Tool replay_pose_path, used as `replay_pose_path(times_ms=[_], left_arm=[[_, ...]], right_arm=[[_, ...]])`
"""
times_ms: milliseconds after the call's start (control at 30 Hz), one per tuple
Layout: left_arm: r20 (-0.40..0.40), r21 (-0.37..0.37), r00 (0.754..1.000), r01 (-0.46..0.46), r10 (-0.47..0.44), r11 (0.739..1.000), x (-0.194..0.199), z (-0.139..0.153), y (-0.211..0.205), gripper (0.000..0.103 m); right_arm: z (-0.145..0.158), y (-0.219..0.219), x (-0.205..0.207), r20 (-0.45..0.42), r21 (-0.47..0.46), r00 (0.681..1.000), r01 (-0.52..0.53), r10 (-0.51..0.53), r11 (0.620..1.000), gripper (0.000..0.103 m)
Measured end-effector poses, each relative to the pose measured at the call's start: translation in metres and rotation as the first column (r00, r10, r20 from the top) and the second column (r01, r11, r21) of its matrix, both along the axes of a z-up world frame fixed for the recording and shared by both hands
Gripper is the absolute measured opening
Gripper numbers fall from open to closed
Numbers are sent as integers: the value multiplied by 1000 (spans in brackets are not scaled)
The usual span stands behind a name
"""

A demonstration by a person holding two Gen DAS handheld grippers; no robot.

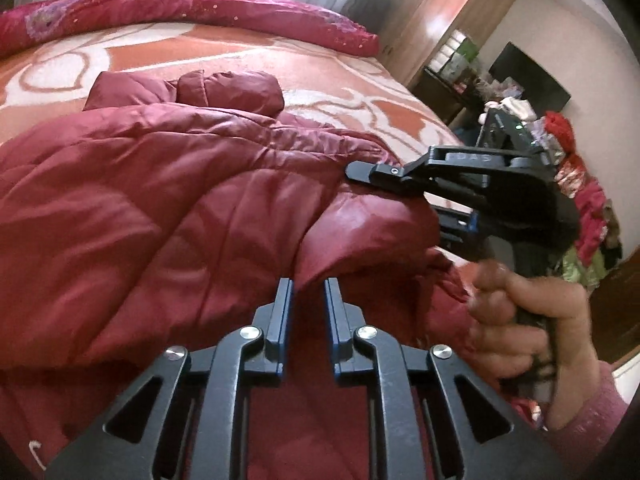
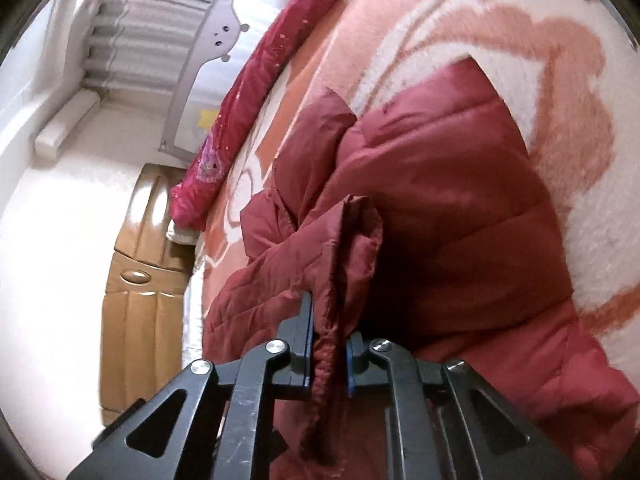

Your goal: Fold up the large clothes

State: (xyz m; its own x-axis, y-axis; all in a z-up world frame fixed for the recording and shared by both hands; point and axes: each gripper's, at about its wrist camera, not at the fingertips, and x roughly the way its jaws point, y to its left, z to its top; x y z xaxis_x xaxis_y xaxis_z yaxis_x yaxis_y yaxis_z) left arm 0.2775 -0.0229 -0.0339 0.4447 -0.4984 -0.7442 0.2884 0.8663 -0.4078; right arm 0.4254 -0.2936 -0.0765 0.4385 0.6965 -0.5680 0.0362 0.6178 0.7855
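Lying near bed (image 1: 320, 80) edge: puffy, slippery red jacket (image 1: 140, 200). Right tongs (image 2: 329, 332) pinching its hem; left tongs (image 1: 308, 284) clenched, seemingly empty. Best gripped by seams.

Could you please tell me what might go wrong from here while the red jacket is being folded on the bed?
The right gripper pinches only a thin edge of the slippery jacket, so it may slide out. The left gripper holds just a small ridge, so the bulky padding could spring back and undo the fold.
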Motion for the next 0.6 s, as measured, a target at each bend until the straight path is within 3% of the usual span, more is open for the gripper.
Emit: replay_pose_path(times_ms=[133,300,367,600], left_arm=[[52,-7,997,-48,48,999,-17,23,26,13],[79,45,969,-237,233,971,-3,38,86,13],[60,79,956,-290,286,954,7,35,108,13],[-72,96,944,-316,323,944,23,-11,145,13]], right_arm=[[17,-1,-8,64,-64,998,-6,10,998,9],[39,7,-24,140,-176,988,-31,57,984,9],[42,5,-29,157,-208,985,-36,69,977,9],[32,-5,-35,138,-262,987,-44,83,964,9]])
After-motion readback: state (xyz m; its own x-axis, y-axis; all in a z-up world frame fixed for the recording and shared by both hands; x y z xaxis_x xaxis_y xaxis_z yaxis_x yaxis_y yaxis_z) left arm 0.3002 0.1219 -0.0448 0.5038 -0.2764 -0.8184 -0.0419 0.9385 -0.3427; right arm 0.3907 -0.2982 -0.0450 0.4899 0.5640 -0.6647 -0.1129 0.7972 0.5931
